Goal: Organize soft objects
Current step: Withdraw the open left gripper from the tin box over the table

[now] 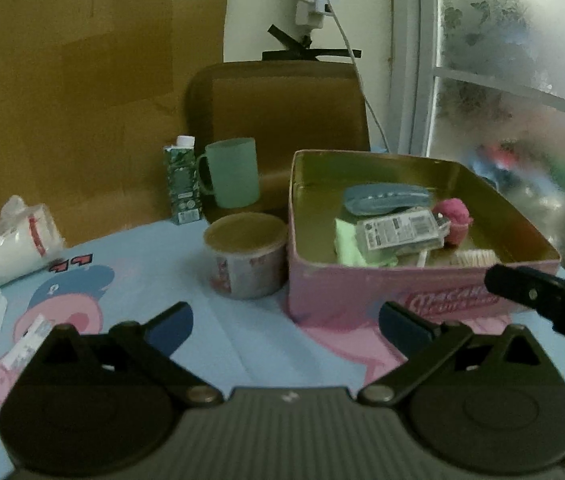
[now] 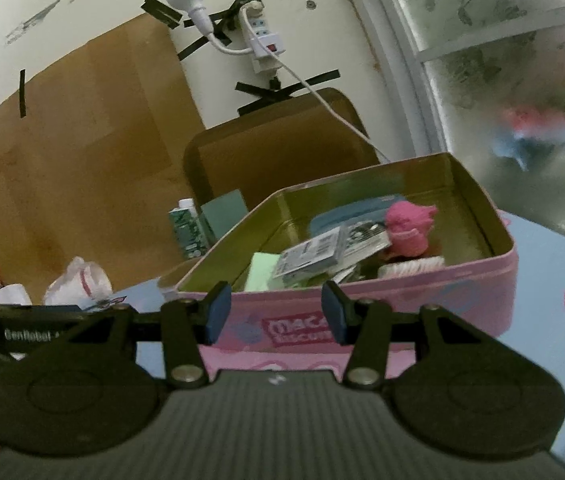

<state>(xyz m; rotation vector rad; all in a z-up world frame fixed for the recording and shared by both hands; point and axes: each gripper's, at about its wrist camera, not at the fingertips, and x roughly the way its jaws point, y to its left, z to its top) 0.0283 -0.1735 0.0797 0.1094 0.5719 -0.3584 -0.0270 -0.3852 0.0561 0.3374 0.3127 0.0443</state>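
— What sort of place are you working in?

— You're in a home: a cartoon-print tablecloth (image 1: 218,344) lower centre, a green mug (image 1: 232,172) and biscuit tin (image 1: 362,284) mid-frame, a taped-up power strip (image 2: 262,40) top centre, a frosted window (image 1: 514,80) at right.

Both wrist views — near pink tin (image 1: 362,292) — overlapping.

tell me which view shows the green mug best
The left wrist view. The green mug stands there in full, handle to the left, beside the green carton and behind the round tub. In the right wrist view only a corner of it shows, the rest hidden behind the pink tin.
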